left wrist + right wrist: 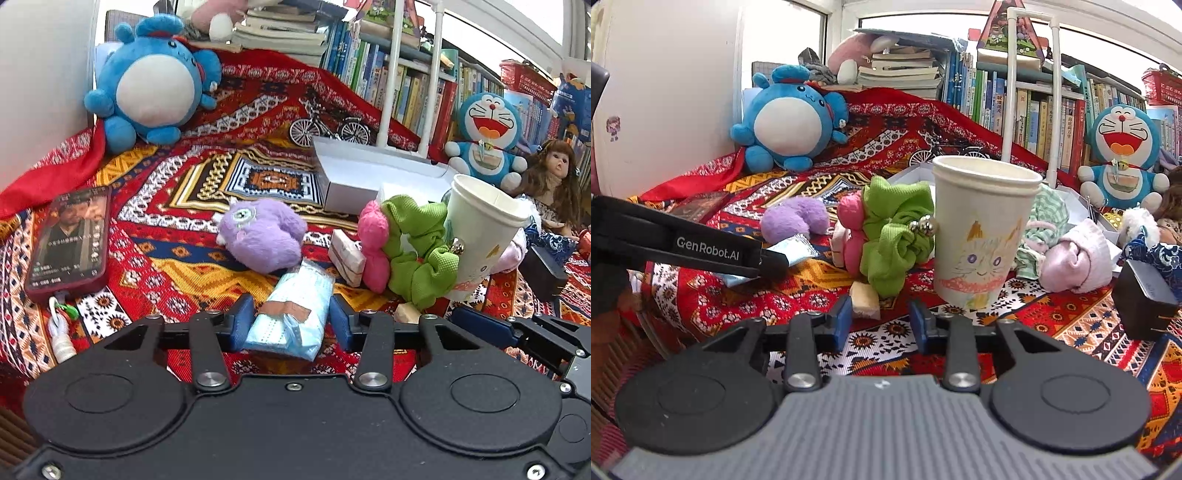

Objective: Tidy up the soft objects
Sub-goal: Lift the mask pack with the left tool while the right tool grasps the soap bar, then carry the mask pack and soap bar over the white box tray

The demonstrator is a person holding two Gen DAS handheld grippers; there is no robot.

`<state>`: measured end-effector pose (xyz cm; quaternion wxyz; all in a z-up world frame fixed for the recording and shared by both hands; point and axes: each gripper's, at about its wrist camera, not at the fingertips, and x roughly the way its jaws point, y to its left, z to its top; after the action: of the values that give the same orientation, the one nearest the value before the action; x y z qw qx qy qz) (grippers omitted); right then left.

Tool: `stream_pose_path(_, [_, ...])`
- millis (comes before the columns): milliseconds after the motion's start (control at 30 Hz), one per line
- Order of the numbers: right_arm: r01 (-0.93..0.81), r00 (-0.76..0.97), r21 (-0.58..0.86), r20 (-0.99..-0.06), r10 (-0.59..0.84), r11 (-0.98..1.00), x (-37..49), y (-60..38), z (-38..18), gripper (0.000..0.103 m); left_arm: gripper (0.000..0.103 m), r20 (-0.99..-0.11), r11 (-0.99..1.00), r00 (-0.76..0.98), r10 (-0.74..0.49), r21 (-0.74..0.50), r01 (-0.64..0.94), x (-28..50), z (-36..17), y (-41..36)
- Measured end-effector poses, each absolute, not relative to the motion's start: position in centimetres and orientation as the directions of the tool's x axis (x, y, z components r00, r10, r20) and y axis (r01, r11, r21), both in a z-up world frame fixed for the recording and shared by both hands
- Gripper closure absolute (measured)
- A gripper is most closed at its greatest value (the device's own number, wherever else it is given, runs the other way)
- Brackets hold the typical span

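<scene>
Over on the left, a red-cased phone (70, 240) lies face up on the patterned red woven cloth (177, 295) with its charm cord trailing toward the edge. A careless sweep of the left hand-held gripper (291, 321) could drag it off, I'd say.

That gripper has the pale blue plastic-wrapped soft packet (291, 310) between its blue pads. The left pad looks to be against the wrapper, while a sliver of cloth seems to show by the right pad, so I read the jaws as not yet pressing. The slick wrapper could slip or twist out if lifted from one end, and the packet's near end is hidden under the gripper body.

Just beyond sits the fluffy purple plush toy (262, 236), clear of everything. To its right a pink plush piece (373, 243) and a crinkled green fabric scrunchie (421, 251) lean against the white paper cup with a drawn cat face (982, 236). The cup tilts. Pulling either soft thing away could tip it, and I cannot see whether anything is inside.

The right hand-held gripper (881, 321) hangs released and empty, jaws parted over bare cloth, with a small cream foam block (866, 301) just beside its left pad. Closing here might catch that block by accident.

Behind the cup, a striped mint cloth (1045, 218) and a pale pink knitted bundle (1078, 258) are partly hidden. A black plug adapter (1145, 306) sits at the far right, and the white open box (369, 177) is mostly blocked.
</scene>
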<state>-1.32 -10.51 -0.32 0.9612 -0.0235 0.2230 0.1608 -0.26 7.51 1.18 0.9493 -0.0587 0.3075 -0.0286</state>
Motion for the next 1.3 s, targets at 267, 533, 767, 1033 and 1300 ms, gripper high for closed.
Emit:
stream_pose_path(267, [-0.331,0.835,0.052,-0.45,0.318,0.942,-0.3,-10.1,-0.5,0.057,0.052,-0.596,0.993,0.8,-0.068,-0.116,-0.003,0.0,0.8,7.4])
stream_pose_path(533, [-0.342,0.83,0.036,-0.456,0.32,0.939,-0.3,-9.7,-1.0,0.067,0.059,-0.603,0.995,0.795,-0.069,-0.098,0.013,0.3,0.2,7.1])
stream_pose_path(767, [-0.387,0.821,0.009,-0.452,0.349,0.922,-0.7,-9.2,-0.7,0.079,0.064,-0.581,0.991,0.807,-0.104,-0.13,0.034,-0.2,0.9,6.9])
stream_pose_path(1033, [-0.42,0.829,0.025,-0.396,0.395,0.907,-1.4,-9.9,1.2,0.079,0.065,-0.534,0.989,0.838,-0.114,-0.145,0.042,-1.0,3.1,7.1])
stream_pose_path(1300, [-0.439,0.847,0.059,-0.306,0.435,0.896,-1.1,-11.5,4.4,0.079,0.065,-0.479,0.98,0.861,-0.17,-0.171,0.099,0.1,6.0,6.9])
